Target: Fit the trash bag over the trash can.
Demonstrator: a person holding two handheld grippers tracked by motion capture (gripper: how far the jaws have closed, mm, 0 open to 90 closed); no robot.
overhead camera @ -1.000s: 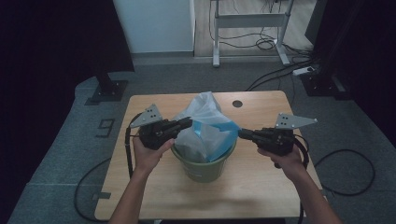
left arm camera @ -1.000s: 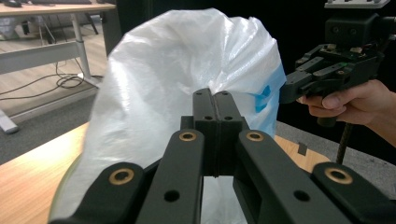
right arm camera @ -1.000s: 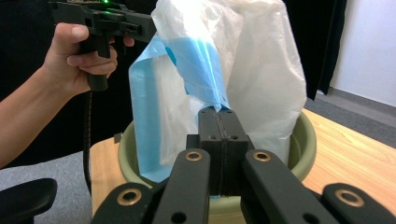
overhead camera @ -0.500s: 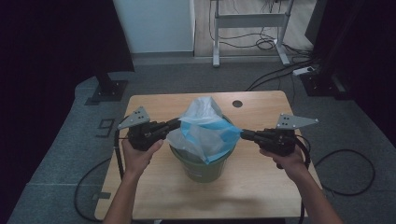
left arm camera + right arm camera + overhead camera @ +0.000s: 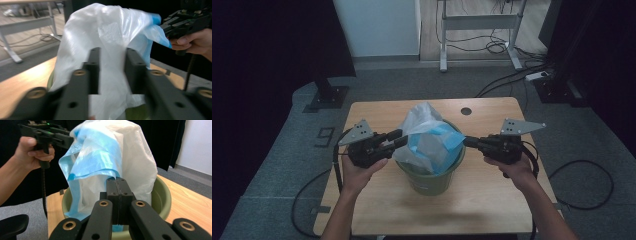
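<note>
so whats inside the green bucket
A white and blue plastic bag fills the green bucket and billows above its rim. The bag covers the bucket's bottom, so anything under or inside it is hidden.

We read one mark: a pale figure "9" on the grey carpeted floor (image 5: 326, 134), at nine o'clock from the light wooden table (image 5: 377, 111).

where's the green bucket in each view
High view: the bucket stands at the table's middle, between the two grippers, its rim partly under the bag.
Left gripper view: slivers of green at the bag's foot, low left and bottom centre.
Right gripper view: its rim curves around the bag, clearest at right.
Shared landmark: the white-and-blue bag in the bucket.
</note>
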